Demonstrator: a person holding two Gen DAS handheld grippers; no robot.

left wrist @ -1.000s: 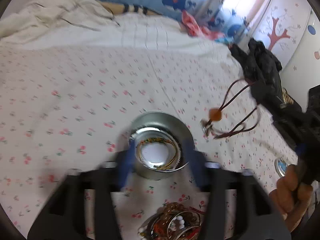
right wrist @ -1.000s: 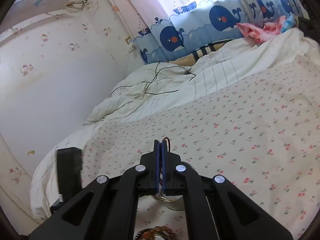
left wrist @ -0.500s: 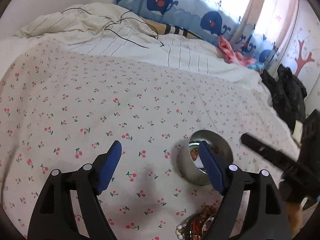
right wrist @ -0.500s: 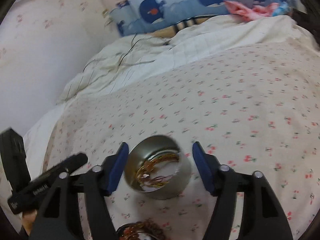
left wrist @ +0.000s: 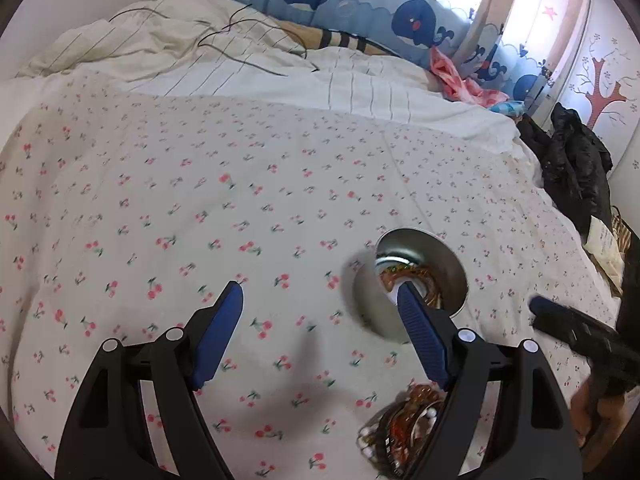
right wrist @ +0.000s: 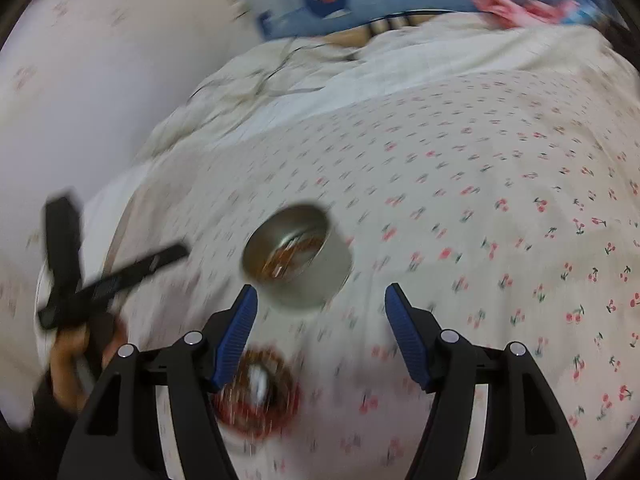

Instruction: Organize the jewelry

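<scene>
A round metal tin (left wrist: 420, 246) stands on the cherry-print bedsheet (left wrist: 240, 200) with gold and brown bracelets (left wrist: 422, 276) lying in it. My left gripper (left wrist: 320, 312) is open over bare sheet just left of the tin, and its right pad overlaps the tin's near rim. My right gripper (right wrist: 320, 300) is open and holds nothing, hovering just in front of the tin (right wrist: 316, 286) in a blurred view. A heap of beaded jewelry (left wrist: 400, 432) lies on the sheet nearer than the tin, also visible under the right gripper as the heap (right wrist: 256, 392).
A crumpled cream quilt (left wrist: 180, 48) with a thin black cable (left wrist: 240, 56) lies at the far end below a whale-print curtain (left wrist: 360, 4). Black clothing (left wrist: 572, 168) hangs at the bed's right edge. A hand (left wrist: 600, 412) holds the right gripper's handle.
The right gripper opened, and the brown cord necklace it dangled no longer hangs from it. It dropped toward the tin. The left gripper swung left off the tin and widened.
</scene>
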